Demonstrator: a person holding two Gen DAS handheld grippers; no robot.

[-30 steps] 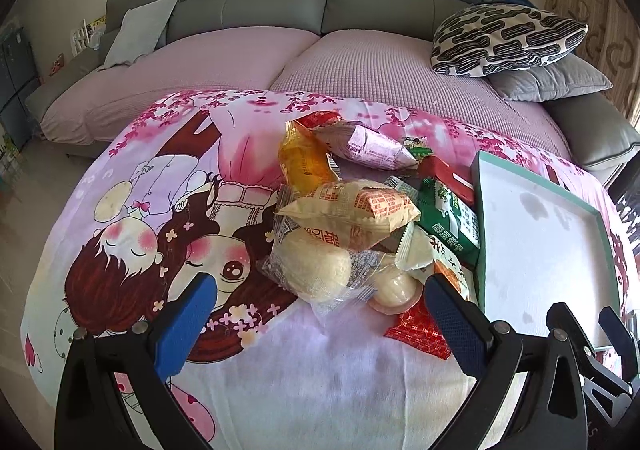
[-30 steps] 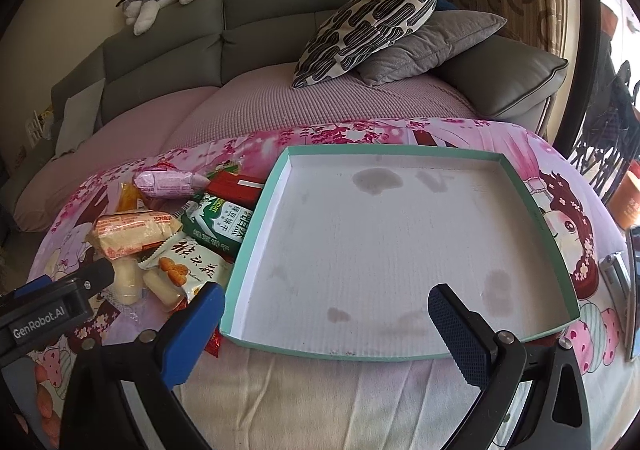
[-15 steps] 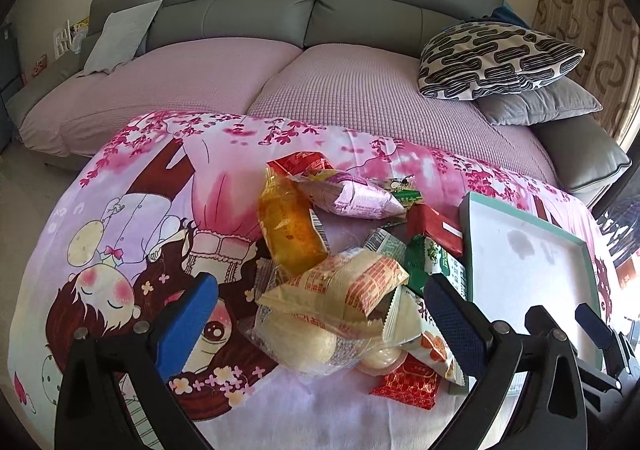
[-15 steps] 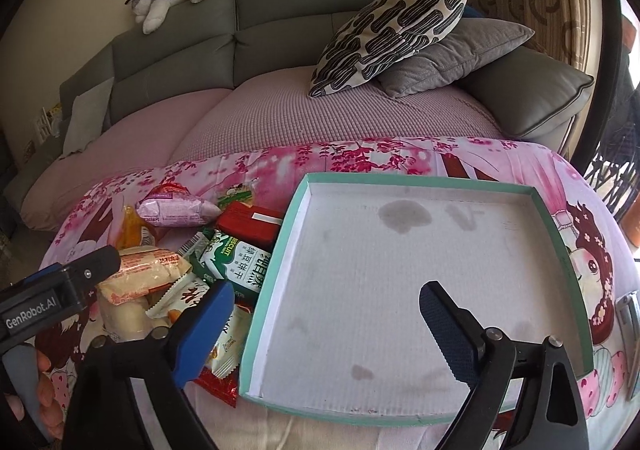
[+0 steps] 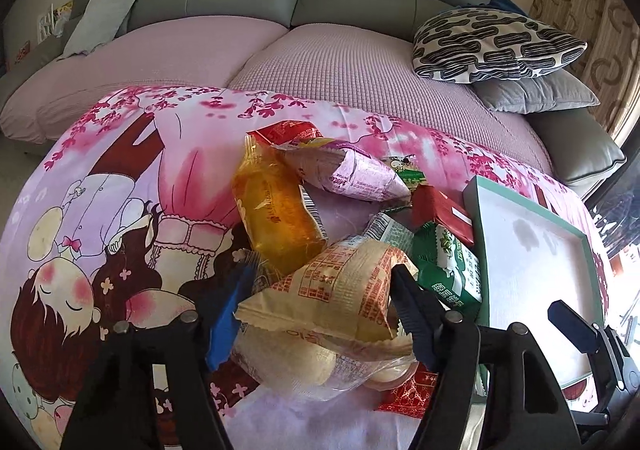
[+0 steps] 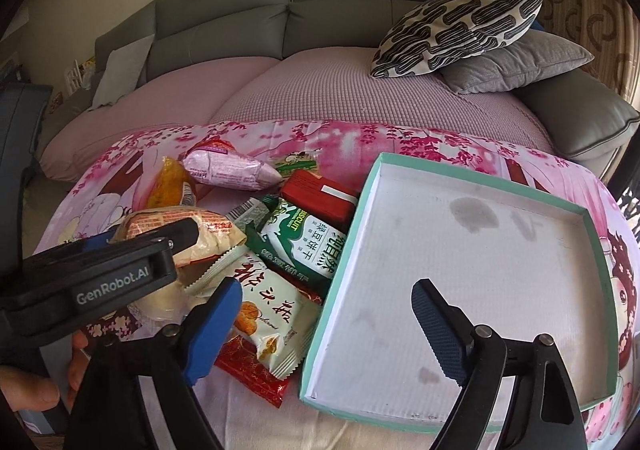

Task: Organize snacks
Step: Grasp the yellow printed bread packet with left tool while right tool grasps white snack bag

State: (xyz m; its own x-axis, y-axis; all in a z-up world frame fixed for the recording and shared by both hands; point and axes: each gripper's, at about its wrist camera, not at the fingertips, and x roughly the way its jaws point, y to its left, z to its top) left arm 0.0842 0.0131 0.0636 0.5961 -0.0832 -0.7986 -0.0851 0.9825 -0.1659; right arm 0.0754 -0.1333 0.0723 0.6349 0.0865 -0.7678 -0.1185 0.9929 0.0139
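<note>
In the lower middle of the left wrist view, the left gripper (image 5: 320, 302) is closing its fingers around a puffy cream snack bag with red print (image 5: 332, 290), which is lying on top of the snack pile on the pink cartoon bedsheet (image 5: 120, 209); the blue finger (image 5: 228, 314) and the dark finger (image 5: 412, 310) are sitting at the bag's two sides, seemingly just touching the film, though a firm squeeze cannot be confirmed. The bag is looking light, air-filled and crinkly, so it is likely to give under pressure and slide on the slick wrappers beneath; taking it across the middle of its belly, as the fingers are doing, seems safer than pinching a sealed edge, and a gentle squeeze should spare whatever crumbly thing is inside. Under it a clear packet of pale buns (image 5: 288, 362) is resting, soft and easy to drag along. In the right wrist view, the right gripper (image 6: 326, 322) is narrowing its fingers slightly yet staying wide apart with nothing held, hanging over the near left corner of the empty teal-rimmed tray (image 6: 344, 234), which is lying just right of the pile. A white packet with red characters (image 6: 272, 314) is lying beside its blue finger.
</note>
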